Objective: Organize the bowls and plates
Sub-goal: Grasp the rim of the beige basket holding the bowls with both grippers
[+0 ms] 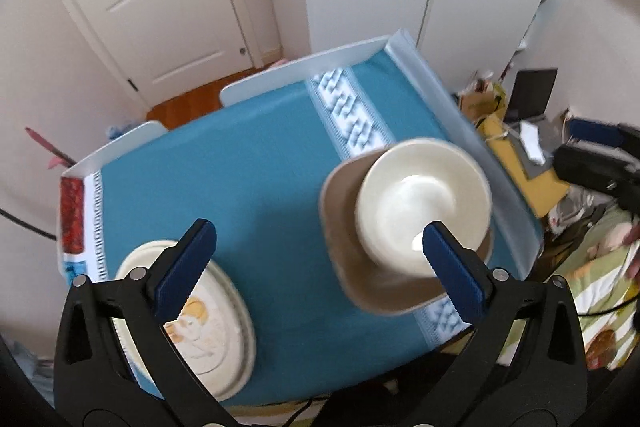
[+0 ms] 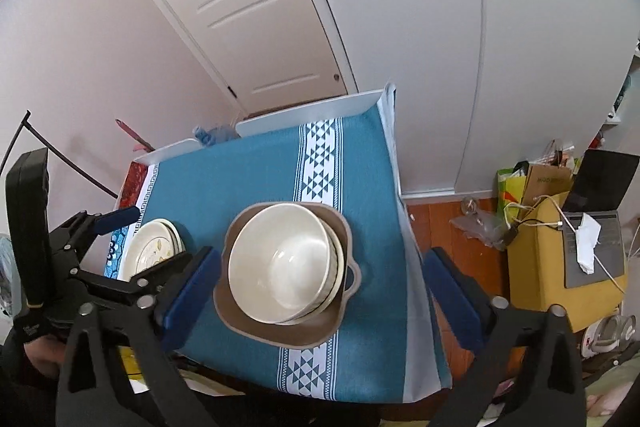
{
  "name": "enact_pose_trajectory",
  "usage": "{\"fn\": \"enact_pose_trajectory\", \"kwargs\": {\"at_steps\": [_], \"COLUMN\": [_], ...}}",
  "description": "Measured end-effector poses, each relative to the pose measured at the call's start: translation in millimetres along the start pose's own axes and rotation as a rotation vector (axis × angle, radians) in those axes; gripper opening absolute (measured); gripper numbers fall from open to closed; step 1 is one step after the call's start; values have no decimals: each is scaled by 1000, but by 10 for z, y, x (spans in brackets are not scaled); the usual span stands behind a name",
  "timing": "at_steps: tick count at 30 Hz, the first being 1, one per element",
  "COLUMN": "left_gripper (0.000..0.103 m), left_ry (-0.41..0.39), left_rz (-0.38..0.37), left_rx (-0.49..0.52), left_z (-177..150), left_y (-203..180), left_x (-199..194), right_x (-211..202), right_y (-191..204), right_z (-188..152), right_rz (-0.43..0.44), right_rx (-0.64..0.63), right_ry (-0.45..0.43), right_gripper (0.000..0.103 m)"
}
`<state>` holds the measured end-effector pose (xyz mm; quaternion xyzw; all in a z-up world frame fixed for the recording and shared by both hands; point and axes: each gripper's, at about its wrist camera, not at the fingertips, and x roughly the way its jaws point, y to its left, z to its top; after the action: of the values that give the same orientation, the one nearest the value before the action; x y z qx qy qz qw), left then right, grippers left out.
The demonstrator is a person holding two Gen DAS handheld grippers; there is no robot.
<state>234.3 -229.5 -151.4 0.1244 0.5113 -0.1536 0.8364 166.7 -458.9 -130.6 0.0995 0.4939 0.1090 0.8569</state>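
Observation:
A cream bowl (image 2: pixel 282 261) sits nested in other bowls inside a brown squarish dish (image 2: pixel 276 325) on the blue tablecloth; the stack shows in the left wrist view too (image 1: pixel 420 203). A stack of cream plates with a yellow print (image 1: pixel 208 327) lies at the table's near left, and shows in the right wrist view (image 2: pixel 150 251). My left gripper (image 1: pixel 316 263) is open and empty above the table, between plates and bowls. My right gripper (image 2: pixel 320 291) is open and empty, its jaws on either side of the bowl stack, above it.
The table (image 2: pixel 256 167) has a blue cloth with white patterned bands and white raised edges (image 1: pixel 332 59). A white door and wardrobe stand behind. A yellow box with a laptop (image 2: pixel 592 251) and bags clutter the floor at right.

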Motion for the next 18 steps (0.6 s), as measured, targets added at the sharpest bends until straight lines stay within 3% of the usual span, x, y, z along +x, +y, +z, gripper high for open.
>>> {"fn": "enact_pose_trajectory", "kwargs": {"at_steps": [6, 12, 18], "left_gripper": [103, 103, 103], "left_ry": [76, 165, 212], "left_rz": [-11, -37, -57], "left_rx": [19, 48, 93], "left_z": [-200, -261, -260], "left_y": [257, 294, 207], "left_x": [151, 511, 775], "right_x": [127, 570, 853], "right_y": [-39, 62, 49], "right_z": [-189, -336, -382], "right_rz": [-129, -200, -234], "right_rx": [-72, -148, -181], "right_ry": [155, 329, 428], "right_gripper": [101, 101, 101]}}
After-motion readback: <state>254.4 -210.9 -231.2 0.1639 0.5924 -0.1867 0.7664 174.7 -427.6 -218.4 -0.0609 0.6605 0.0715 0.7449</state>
